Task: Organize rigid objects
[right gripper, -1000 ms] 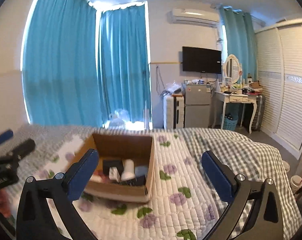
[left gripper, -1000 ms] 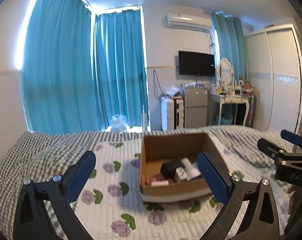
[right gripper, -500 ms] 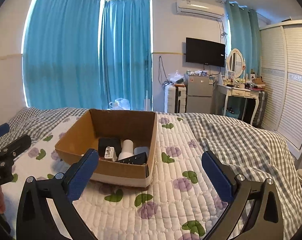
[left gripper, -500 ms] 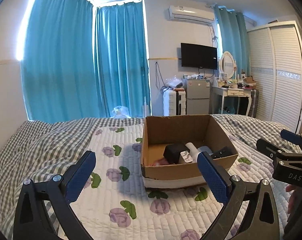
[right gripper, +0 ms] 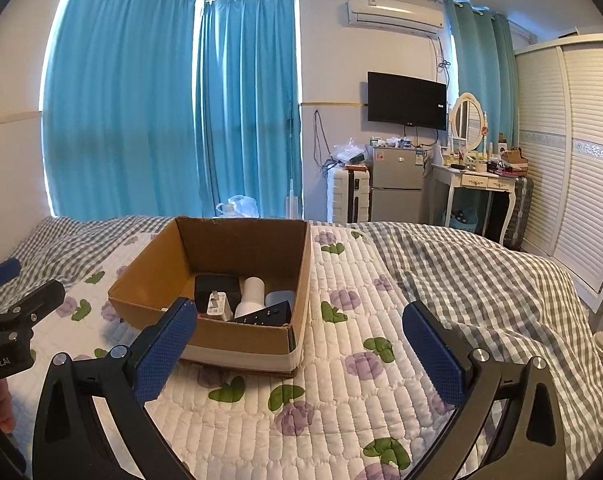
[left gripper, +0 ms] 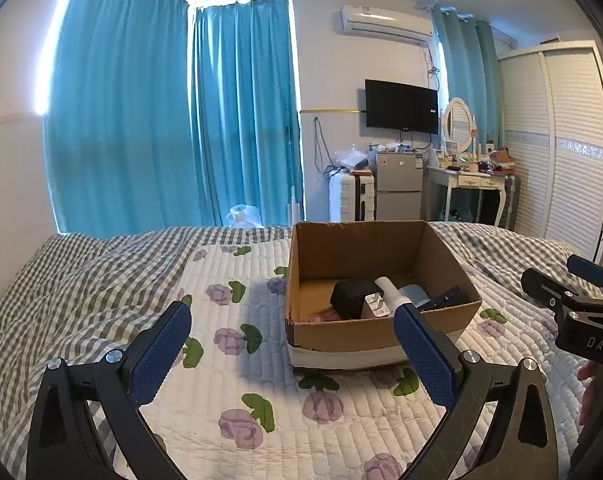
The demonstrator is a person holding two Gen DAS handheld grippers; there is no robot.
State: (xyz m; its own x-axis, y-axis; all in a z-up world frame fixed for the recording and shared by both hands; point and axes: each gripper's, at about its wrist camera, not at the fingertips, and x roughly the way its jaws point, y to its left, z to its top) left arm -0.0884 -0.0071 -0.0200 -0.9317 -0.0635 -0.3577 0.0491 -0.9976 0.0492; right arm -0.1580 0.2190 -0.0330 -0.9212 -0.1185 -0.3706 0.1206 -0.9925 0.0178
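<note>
An open cardboard box [left gripper: 377, 332] [right gripper: 245, 344] sits on the quilted bed. Inside lie a black block [left gripper: 351, 296] [right gripper: 215, 286], a white plug adapter [left gripper: 376, 305] [right gripper: 217, 305], a white cylinder [left gripper: 390, 290] [right gripper: 252, 296], a pale blue object [left gripper: 413, 294] [right gripper: 279, 298] and a black remote [left gripper: 445, 298] [right gripper: 265, 315]. My left gripper [left gripper: 291, 350] is open and empty, in front of the box. My right gripper [right gripper: 301, 354] is open and empty, in front of the box's right side. Each gripper shows at the edge of the other's view.
The bed has a white floral quilt [left gripper: 237, 360] and a grey checked cover [right gripper: 481, 272]. Beyond the bed stand blue curtains [left gripper: 181, 128], a white suitcase [left gripper: 349, 196], a small fridge [left gripper: 397, 190], a dressing table [left gripper: 467, 184] and a wardrobe [left gripper: 561, 152].
Both cameras have tilted down and drawn a little nearer, so the box and its contents sit higher and larger in view. Both grippers stay open.
</note>
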